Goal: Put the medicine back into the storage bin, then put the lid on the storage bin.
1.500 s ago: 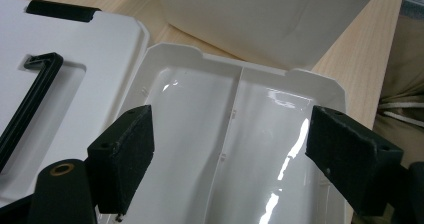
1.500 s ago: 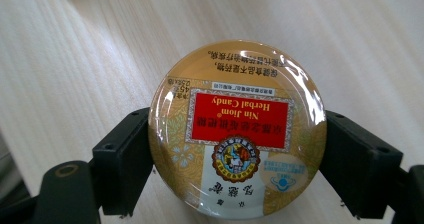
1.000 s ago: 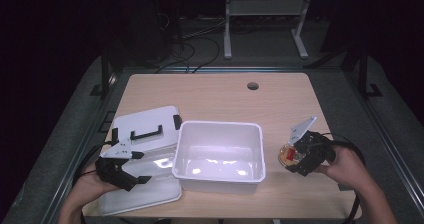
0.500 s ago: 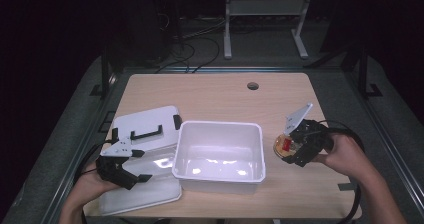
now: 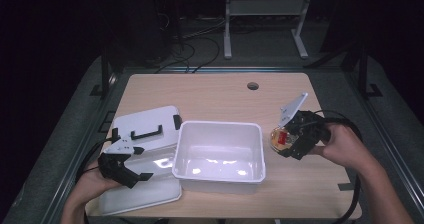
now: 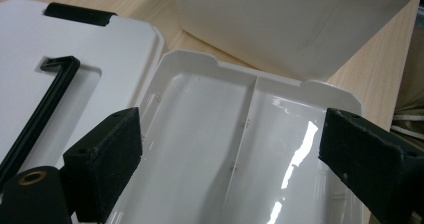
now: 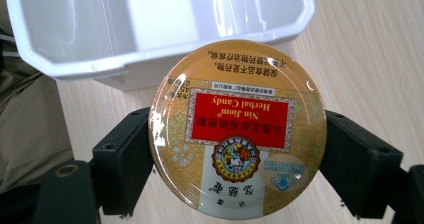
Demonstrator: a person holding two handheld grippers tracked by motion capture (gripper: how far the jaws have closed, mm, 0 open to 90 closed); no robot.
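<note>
My R gripper (image 7: 239,149) is clamped on the round candy tin (image 7: 239,129), jaws pressing its rim on both sides, tin held above the wooden table (image 5: 210,94) just right of the white bin (image 5: 220,151), near the bin's rim but not touching it. My L gripper (image 6: 235,149) has just been opening, jaws now wide w/ nothing between them, hovering over the clear divided tray (image 6: 240,134) at the table's front-left. The white lid (image 5: 145,126) w/ black handle lies just beside that tray, left of the bin.
</note>
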